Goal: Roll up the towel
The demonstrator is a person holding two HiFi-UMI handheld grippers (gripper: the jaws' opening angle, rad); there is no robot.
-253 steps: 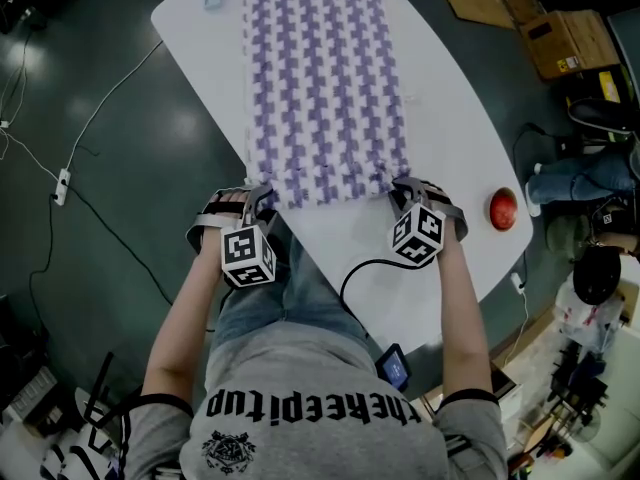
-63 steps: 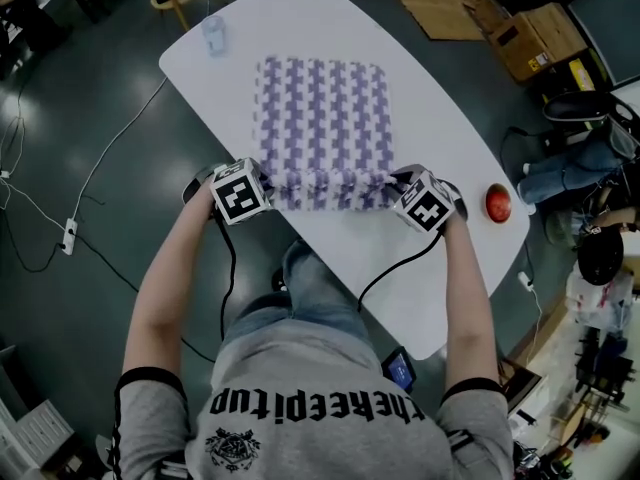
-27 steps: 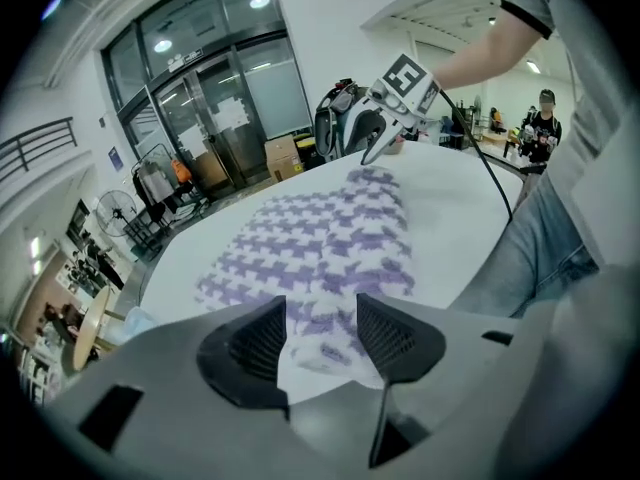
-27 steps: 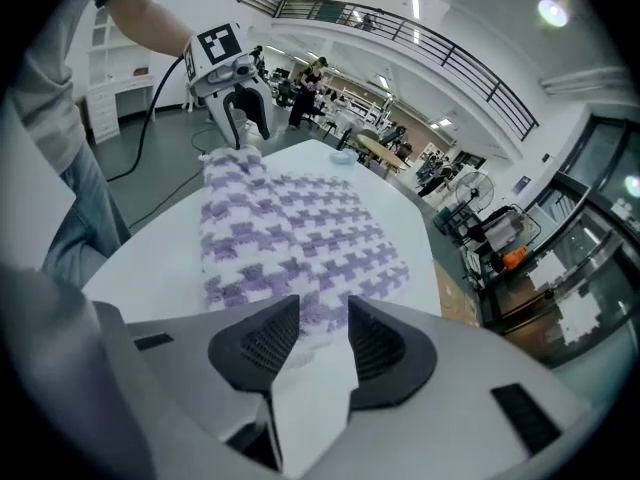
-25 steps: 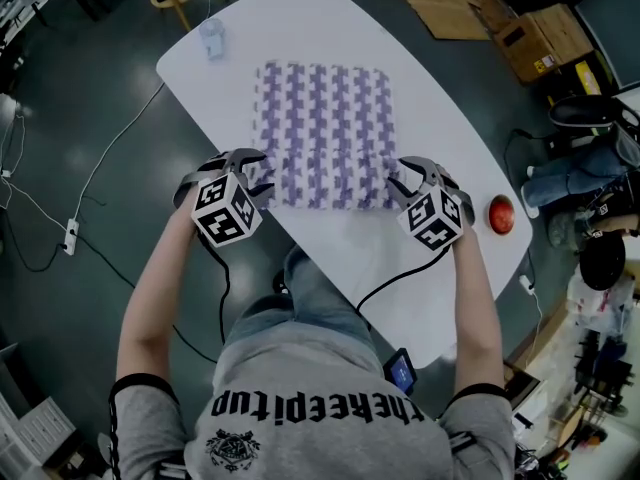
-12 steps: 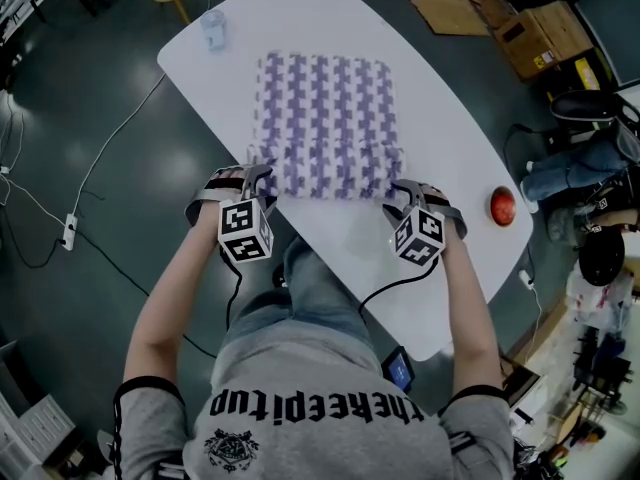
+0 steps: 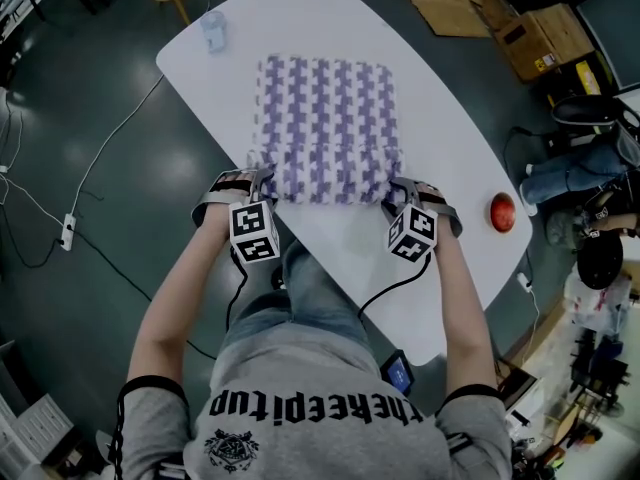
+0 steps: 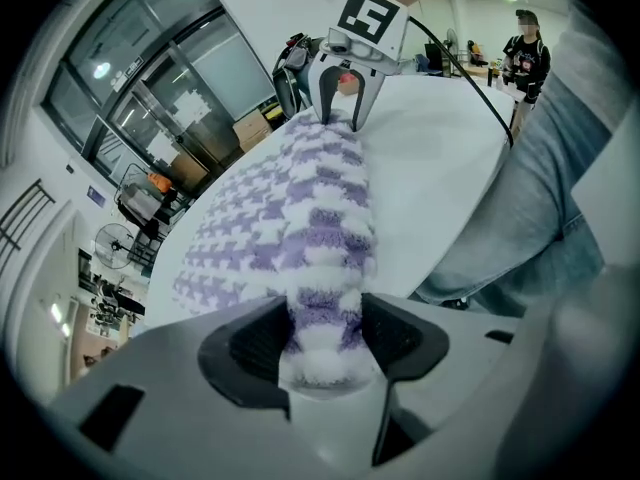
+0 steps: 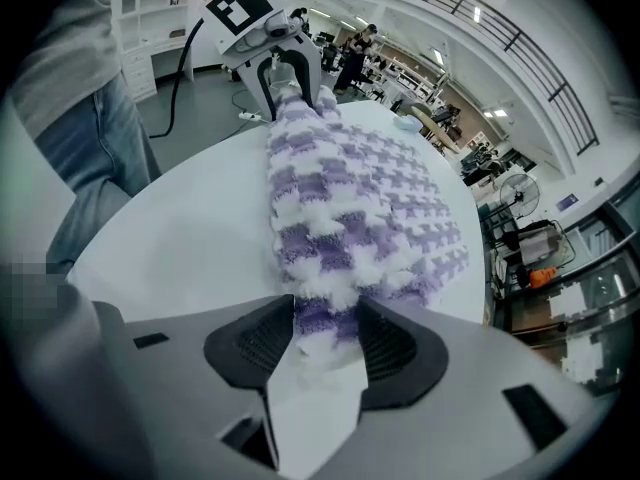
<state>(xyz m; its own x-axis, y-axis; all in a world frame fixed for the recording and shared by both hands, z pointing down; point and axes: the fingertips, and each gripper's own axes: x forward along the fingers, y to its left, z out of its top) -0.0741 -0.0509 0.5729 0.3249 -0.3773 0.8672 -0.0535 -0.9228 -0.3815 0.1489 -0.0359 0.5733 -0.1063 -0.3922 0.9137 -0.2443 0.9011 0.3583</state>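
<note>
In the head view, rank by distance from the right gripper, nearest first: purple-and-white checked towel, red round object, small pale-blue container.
1. Purple-and-white checked towel: between right gripper's jaws.
2. Red round object: right table edge.
3. Small pale-blue container: far left corner.

Head view: high up, looking steeply down, whole table [image 7: 440, 168] in frame. Gripper views: low, close behind own jaws, facing each other along the towel [image 8: 320, 208] edge; all three share it.

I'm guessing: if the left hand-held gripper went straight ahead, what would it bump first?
The towel, whose rolled edge sits between the left hand-held gripper's open jaws; beneath it, probably the table.
</note>
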